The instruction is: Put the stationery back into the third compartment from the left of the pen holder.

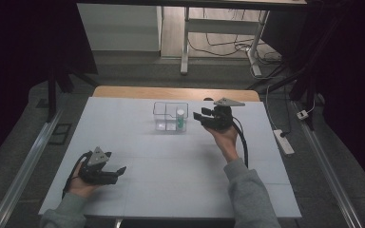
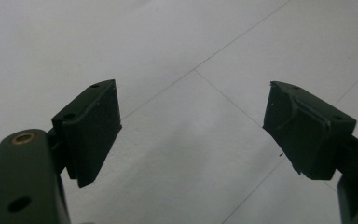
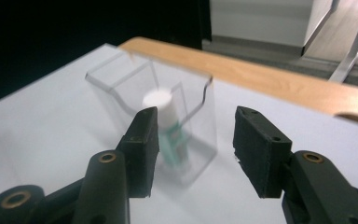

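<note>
A clear box [image 1: 170,116] holding a white-capped bottle [image 1: 180,118] stands far across the bench [image 1: 180,180]. The right hand-held gripper [image 1: 198,115] hovers beside it, jaws apart and empty; the left hand-held gripper [image 1: 120,171] rests near, wide open.

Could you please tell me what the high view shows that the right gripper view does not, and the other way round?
The high view alone takes in the person's hands, grey sleeves, the left gripper near the table's front, and the floor with a power strip. The right gripper view alone gives a close look between the right gripper's open jaws, with the small bottle's white cap and green label. Both show the clear container holding that bottle, the white table surface and its wooden far edge.
</note>
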`<state>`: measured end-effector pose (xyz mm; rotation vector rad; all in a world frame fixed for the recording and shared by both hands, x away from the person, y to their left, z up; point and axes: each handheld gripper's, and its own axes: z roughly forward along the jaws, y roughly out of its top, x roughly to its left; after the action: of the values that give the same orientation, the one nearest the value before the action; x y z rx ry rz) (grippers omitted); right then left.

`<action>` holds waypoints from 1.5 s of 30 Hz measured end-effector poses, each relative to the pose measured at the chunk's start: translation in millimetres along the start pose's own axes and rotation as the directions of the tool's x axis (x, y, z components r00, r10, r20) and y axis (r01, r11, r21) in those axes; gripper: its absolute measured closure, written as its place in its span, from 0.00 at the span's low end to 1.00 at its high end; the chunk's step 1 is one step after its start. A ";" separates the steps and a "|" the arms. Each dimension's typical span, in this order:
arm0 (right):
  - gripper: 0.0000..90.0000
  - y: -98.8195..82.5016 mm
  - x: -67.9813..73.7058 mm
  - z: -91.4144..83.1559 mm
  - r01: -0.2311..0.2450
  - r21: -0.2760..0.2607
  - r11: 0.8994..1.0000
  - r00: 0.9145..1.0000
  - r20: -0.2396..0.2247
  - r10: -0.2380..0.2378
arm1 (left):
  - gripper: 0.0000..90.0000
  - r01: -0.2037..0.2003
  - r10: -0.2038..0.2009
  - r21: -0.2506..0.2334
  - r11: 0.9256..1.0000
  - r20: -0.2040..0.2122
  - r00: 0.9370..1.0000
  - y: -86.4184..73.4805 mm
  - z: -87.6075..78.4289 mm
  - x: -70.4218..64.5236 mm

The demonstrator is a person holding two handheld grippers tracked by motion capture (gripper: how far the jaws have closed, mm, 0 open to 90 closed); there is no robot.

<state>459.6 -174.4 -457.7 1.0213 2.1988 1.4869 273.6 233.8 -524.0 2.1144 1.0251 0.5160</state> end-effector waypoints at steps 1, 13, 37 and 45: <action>0.54 -3.1 -0.1 -3.8 0.005 0.011 1.000 1.000 0.003 -0.005 | 0.21 0.001 -0.001 -0.001 1.000 0.000 1.000 0.0 -0.1 0.0; 0.53 -41.3 -3.3 -56.7 0.022 0.067 0.997 1.000 0.001 -0.022 | 0.20 0.005 -0.005 0.001 1.000 0.001 1.000 0.5 0.6 -0.6; 0.44 -94.1 -6.8 -123.3 0.054 0.098 0.994 0.999 -0.012 -0.053 | 0.20 0.007 -0.007 0.000 1.000 -0.001 1.000 1.2 1.0 -1.1; 0.44 -96.7 -6.1 -126.4 0.062 0.101 0.993 0.998 -0.012 -0.061 | 0.20 0.009 -0.009 -0.004 1.000 0.001 1.000 1.4 0.4 -1.2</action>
<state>351.1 -285.8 -491.9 0.9699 2.3117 1.3683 273.8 232.1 -523.2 2.1051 1.0323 0.5124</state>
